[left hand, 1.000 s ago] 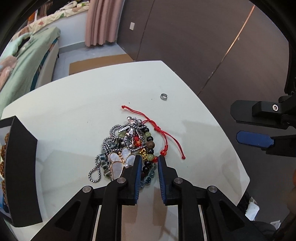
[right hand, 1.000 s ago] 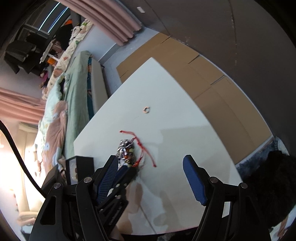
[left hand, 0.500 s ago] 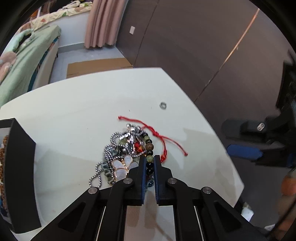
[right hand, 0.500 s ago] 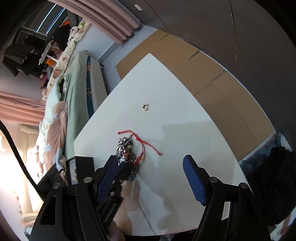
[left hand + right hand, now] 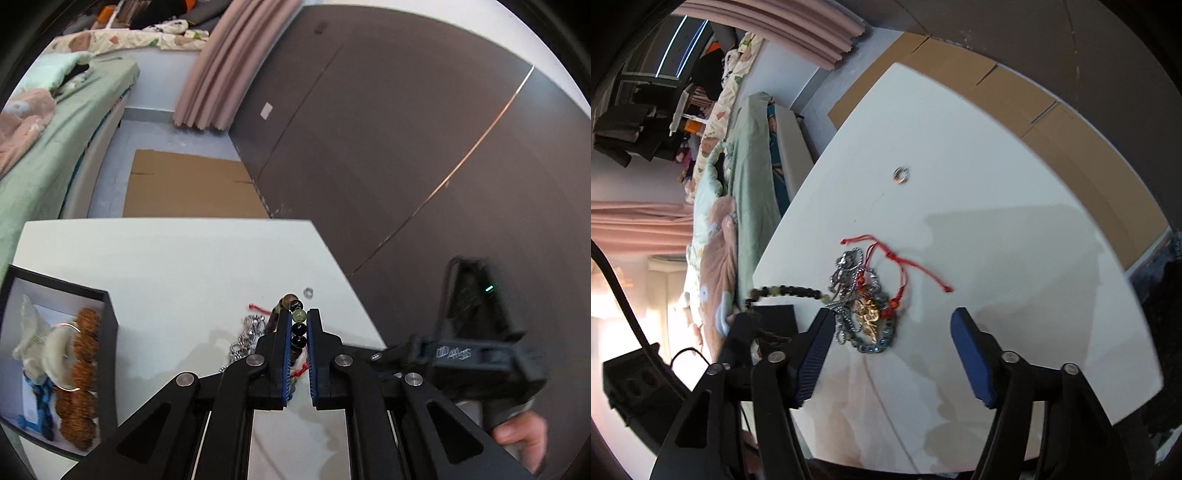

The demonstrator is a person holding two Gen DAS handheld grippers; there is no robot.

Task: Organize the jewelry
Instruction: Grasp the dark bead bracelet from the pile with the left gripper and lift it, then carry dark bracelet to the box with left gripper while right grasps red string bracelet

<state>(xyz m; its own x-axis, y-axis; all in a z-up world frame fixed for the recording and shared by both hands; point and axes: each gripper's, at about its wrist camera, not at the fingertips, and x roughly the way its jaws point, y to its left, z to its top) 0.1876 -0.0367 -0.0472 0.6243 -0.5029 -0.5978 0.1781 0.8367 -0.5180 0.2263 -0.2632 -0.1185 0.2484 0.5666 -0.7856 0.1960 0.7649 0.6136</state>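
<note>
left wrist view alone shows the black jewelry box (image 5: 109,317) at the table's left side, white lined, holding a string of brown knobbly beads (image 5: 79,373), a pale ring-shaped piece (image 5: 55,349) and a bit of blue cord (image 5: 38,397). it also shows the left gripper (image 5: 298,325) clenched on a beaded bracelet (image 5: 298,326): dark round beads and one pale green bead sit stacked between the blue pads, the strand running up past the tips. the right gripper's body (image 5: 476,354) appears blurred at the right edge of this view, a hand below it. right wrist view shows what the left cannot: the whole jewelry heap (image 5: 862,302) on the white table (image 5: 1015,258), lying between and just beyond the right gripper (image 5: 892,347), whose jaws stand wide apart and hold nothing. the heap is a tangle of silver chain (image 5: 846,280), a gold pendant (image 5: 868,315), a ring of grey-blue beads (image 5: 882,341) and a red cord bracelet (image 5: 905,258) with loose tails trailing right. from the heap's left side the beaded bracelet (image 5: 790,291) stretches taut, lifted off the table toward the left gripper at the frame's left, its far end still tangled in the pile. a small silver ring (image 5: 900,174) lies alone on the table, well apart from the heap; in the left view it shows just beyond the fingertips (image 5: 308,292).
</note>
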